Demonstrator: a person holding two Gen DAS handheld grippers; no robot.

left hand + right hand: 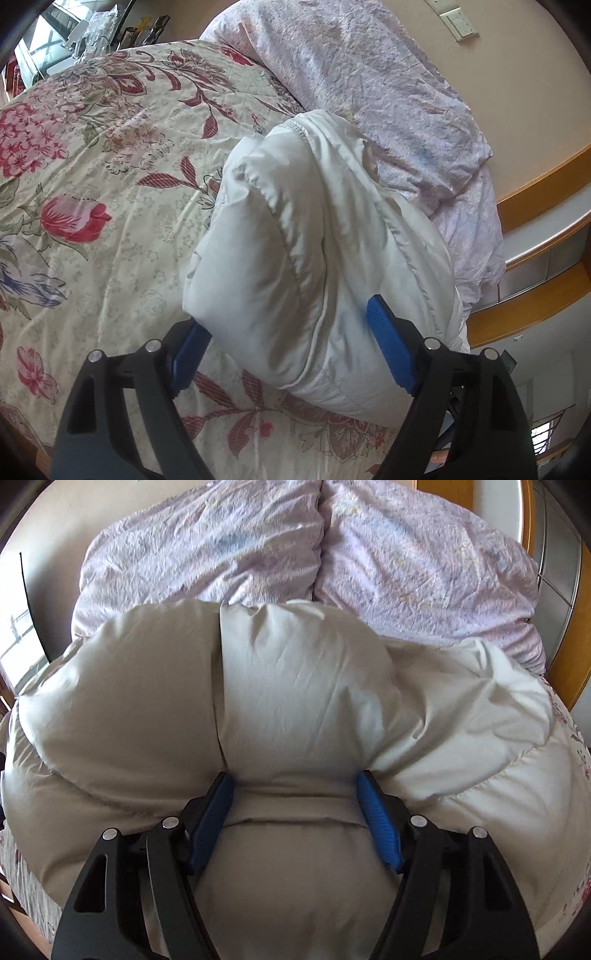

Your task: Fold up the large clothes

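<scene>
Smooth, faintly glossy quilted white jacket (pixel 295 240); crinkled matt lilac duvet (pixel 406 572).

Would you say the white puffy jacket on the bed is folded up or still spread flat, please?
Folded up. The white puffy jacket sits as a thick bundle, layers stacked between the jaws of both grippers, on the floral bedspread.

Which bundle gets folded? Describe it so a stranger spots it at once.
Start at the bed covered by a cream floral-print bedspread, with a crumpled lilac duvet heaped at its far side. In front of that heap sits a puffy white quilted down jacket, bunched up, between the fingers of both hand-held grippers. It alone is plain white, smooth and stitched in padded panels.
</scene>
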